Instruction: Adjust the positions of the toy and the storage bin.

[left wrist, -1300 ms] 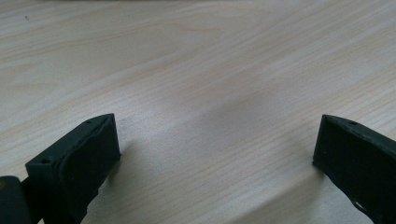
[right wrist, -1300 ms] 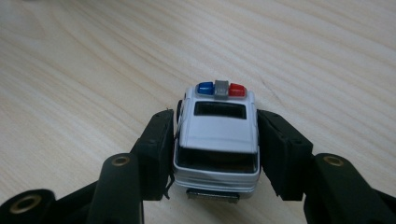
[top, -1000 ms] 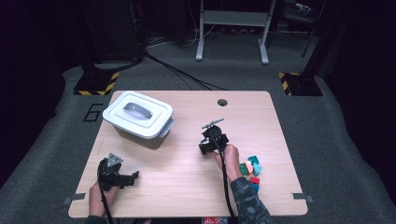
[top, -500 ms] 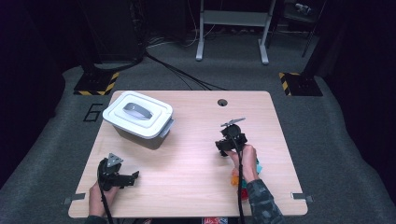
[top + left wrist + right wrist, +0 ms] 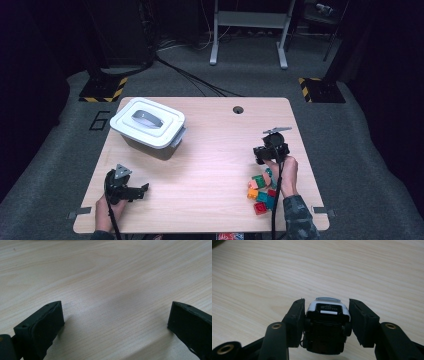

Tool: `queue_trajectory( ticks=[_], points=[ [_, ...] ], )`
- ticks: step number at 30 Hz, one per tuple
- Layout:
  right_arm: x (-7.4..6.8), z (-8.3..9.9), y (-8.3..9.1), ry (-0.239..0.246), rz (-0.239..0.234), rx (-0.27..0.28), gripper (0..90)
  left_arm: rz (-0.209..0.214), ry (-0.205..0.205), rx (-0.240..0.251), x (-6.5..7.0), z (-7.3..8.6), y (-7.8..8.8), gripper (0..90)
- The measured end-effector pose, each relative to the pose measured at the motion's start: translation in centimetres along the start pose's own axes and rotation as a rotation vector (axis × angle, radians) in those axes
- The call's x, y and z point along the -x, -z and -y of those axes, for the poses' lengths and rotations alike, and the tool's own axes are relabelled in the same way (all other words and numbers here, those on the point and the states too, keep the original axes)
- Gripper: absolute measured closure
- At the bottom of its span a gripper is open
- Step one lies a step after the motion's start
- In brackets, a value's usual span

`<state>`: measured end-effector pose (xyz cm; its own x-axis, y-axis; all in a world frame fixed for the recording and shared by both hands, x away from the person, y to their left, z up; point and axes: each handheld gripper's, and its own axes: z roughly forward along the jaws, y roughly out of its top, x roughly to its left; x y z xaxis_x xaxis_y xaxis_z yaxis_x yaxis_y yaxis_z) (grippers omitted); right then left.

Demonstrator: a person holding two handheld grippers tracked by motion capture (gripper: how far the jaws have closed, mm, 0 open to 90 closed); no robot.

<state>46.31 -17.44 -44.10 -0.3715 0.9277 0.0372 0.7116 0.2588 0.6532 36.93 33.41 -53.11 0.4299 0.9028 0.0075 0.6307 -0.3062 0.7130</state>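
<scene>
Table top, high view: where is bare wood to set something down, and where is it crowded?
Bare wood runs down the middle of the table, between the lidded white box and the right hand-held gripper, and along the far edge. It is crowded near the right front, around the coloured blocks.

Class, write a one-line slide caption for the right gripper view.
Right gripper clamps a small black-and-white toy car between its jaws above the pale wooden table.

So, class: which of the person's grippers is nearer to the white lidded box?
Left. The left gripper sits at the table's near edge, just in front of the white lidded box. The right gripper, shut on a small toy car, is farther, across the table.
</scene>
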Motion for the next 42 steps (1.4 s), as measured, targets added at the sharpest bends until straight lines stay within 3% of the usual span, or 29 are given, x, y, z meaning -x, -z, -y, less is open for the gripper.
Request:
queue_trajectory(
  ticks=[12, 17, 19, 23, 25, 28, 32, 34, 39, 42],
  points=[
    [3.3, 0.9, -0.6, -0.068, 0.043, -0.016, 47.9, -0.005, 0.010, 0.015, 0.1, 0.0, -0.1, 0.2],
    [3.8, 1.6, -1.8, -0.076, 0.042, -0.043, 47.7, -0.003, 0.010, 0.011, 0.1, 0.0, -0.1, 0.2],
    [3.9, 1.9, -2.2, -0.107, 0.033, -0.061, 47.6, -0.001, 0.009, 0.007, 0.1, 0.0, -0.1, 0.2],
    [4.3, 2.0, -2.4, -0.134, 0.023, -0.052, 47.2, -0.002, 0.010, 0.009, 0.1, 0.0, -0.1, 0.2],
    [4.5, 2.0, -2.5, -0.117, 0.015, -0.042, 46.3, -0.002, 0.010, 0.008, 0.1, 0.0, -0.1, 0.2],
    [4.7, 2.2, -2.1, -0.143, -0.003, -0.036, 37.9, -0.002, 0.010, 0.009, 0.1, 0.0, -0.1, 0.2],
    [5.4, 2.7, -1.2, -0.159, -0.044, 0.024, 27.2, -0.002, 0.010, 0.009, 0.1, 0.0, -0.1, 0.2],
    [5.5, 3.1, -0.7, -0.133, -0.032, 0.050, 22.3, -0.002, 0.010, 0.009, 0.1, 0.0, -0.1, 0.2],
    [5.5, 4.7, 0.2, -0.092, -0.010, 0.055, 15.2, -0.003, 0.010, 0.009, 0.1, 0.0, -0.1, 0.2],
    [5.9, 5.9, 0.8, -0.091, -0.009, 0.073, 13.8, -0.003, 0.010, 0.009, 0.1, 0.0, -0.1, 0.2]
  ],
)
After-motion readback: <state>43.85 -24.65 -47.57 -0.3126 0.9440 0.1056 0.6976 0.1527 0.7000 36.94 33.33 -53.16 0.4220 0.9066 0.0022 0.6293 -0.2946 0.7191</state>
